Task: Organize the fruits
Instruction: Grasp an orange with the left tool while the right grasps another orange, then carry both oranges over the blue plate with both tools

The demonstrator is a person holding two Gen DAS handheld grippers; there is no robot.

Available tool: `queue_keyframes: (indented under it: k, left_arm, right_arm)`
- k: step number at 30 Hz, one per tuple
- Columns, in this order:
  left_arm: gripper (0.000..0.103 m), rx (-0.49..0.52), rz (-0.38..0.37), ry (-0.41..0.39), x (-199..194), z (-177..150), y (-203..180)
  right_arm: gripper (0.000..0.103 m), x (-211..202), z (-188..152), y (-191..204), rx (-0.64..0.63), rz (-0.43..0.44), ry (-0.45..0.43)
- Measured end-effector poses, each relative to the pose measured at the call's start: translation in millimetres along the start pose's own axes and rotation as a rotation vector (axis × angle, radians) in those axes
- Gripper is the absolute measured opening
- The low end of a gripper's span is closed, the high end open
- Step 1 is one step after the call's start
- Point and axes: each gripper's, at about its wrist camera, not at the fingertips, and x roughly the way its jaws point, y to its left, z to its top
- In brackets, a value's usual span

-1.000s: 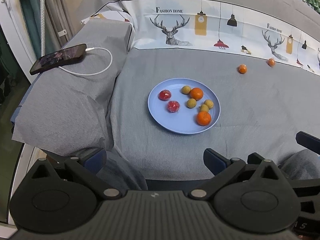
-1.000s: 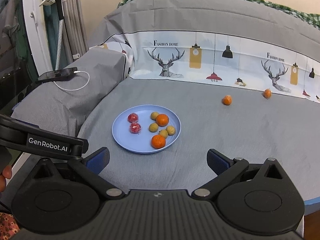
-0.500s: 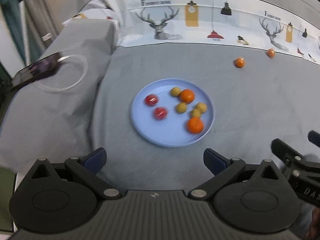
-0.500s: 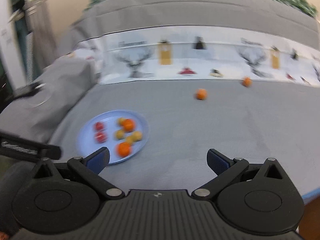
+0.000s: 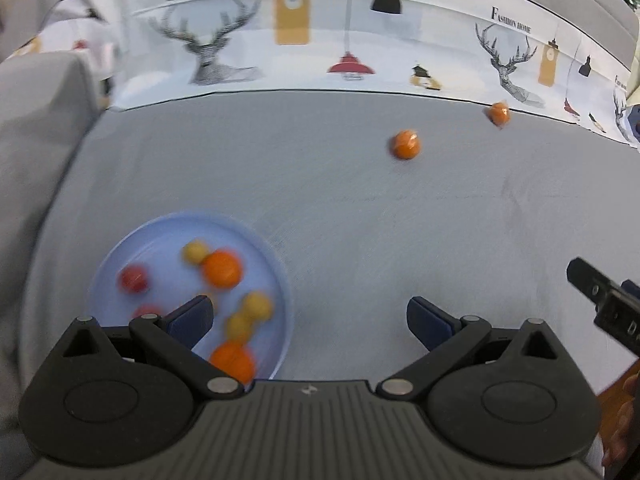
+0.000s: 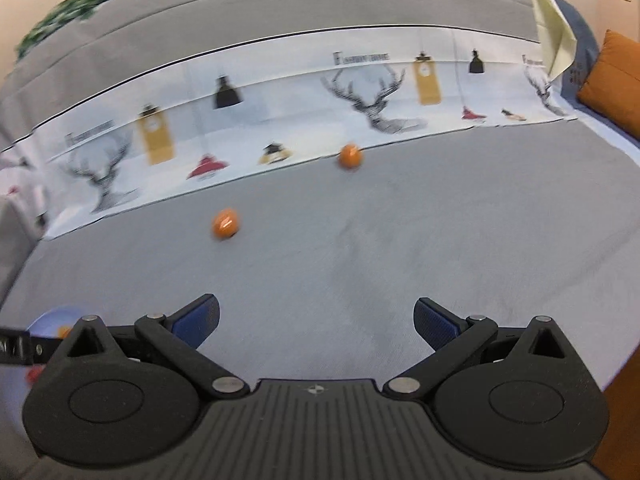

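A light blue plate [image 5: 276, 276] lies on the grey bed cover at the lower left of the left wrist view. It holds oranges, small yellow fruits and red fruits, all blurred. Two loose oranges rest farther off: a nearer orange [image 5: 405, 144] [image 6: 225, 223] and a farther orange [image 5: 498, 113] [image 6: 350, 156] by the printed band. My left gripper [image 5: 310, 320] is open and empty, its left finger over the plate's right part. My right gripper [image 6: 316, 320] is open and empty above bare cover, well short of both oranges. Only a sliver of the plate [image 6: 52, 318] shows at the right wrist view's left edge.
A white printed band with deer and lamps [image 5: 320, 48] runs along the back of the bed. A grey pillow [image 5: 36, 120] rises at the left. An orange cushion [image 6: 612, 84] sits at the far right. The other gripper's body [image 5: 608, 308] pokes in at the left wrist view's right edge.
Both grippers have swung right and forward. The plate slid to the lower left of the left view and nearly out of the right view. The loose oranges look larger and nearer.
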Motion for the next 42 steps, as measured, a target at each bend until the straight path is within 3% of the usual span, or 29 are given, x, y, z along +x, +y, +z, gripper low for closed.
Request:
queue_keyframes:
  k: [9,18,22,28,29,30,31,32,36,42]
  left_arm:
    - [0.103,0.07,-0.061,-0.061,105.0,77.7,-59.7]
    - [0.103,0.109,-0.026,-0.03,196.9,126.7,-86.1]
    - [0.103,0.13,-0.027,-0.031,219.0,141.4,-88.4]
    - [0.103,0.148,-0.042,-0.012,219.3,148.2,-88.6]
    - [0.098,0.144,-0.061,-0.031,213.8,146.7,-87.1]
    - [0.075,0.137,-0.081,-0.061,207.4,145.0,-86.0]
    - [0.057,0.141,-0.132,-0.081,200.6,144.1,-85.2]
    - [0.038,0.15,-0.168,-0.076,197.0,144.1,-85.9]
    - [0.037,0.176,-0.171,-0.111,177.6,136.1,-89.3]
    - [0.037,0.163,-0.172,-0.103,126.0,109.4,-75.7]
  right_arm:
    - [0.102,130.6,58.2,-33.1,-0.001,-0.042,-0.009]
    - [0.102,286.0,111.1,-42.5,-0.019,-0.02,0.056]
    - [0.102,333.6,132.2,-49.1,-0.032,-0.076,0.037]
    - [0.102,358.1,148.9,-50.6,-0.07,-0.093,-0.03]
    - [0.094,358.8,150.0,-50.4,-0.081,-0.086,-0.029]
    - [0.081,355.9,150.6,-50.4,-0.094,-0.066,-0.049]
    - [0.04,351.1,150.0,-48.5,-0.116,-0.046,-0.071]
    - [0.039,348.2,149.4,-46.3,-0.139,-0.042,-0.069]
    - [0.039,333.1,138.6,-40.0,-0.179,-0.076,-0.064]
    - [0.039,265.4,113.3,-30.3,-0.15,-0.009,-0.08]
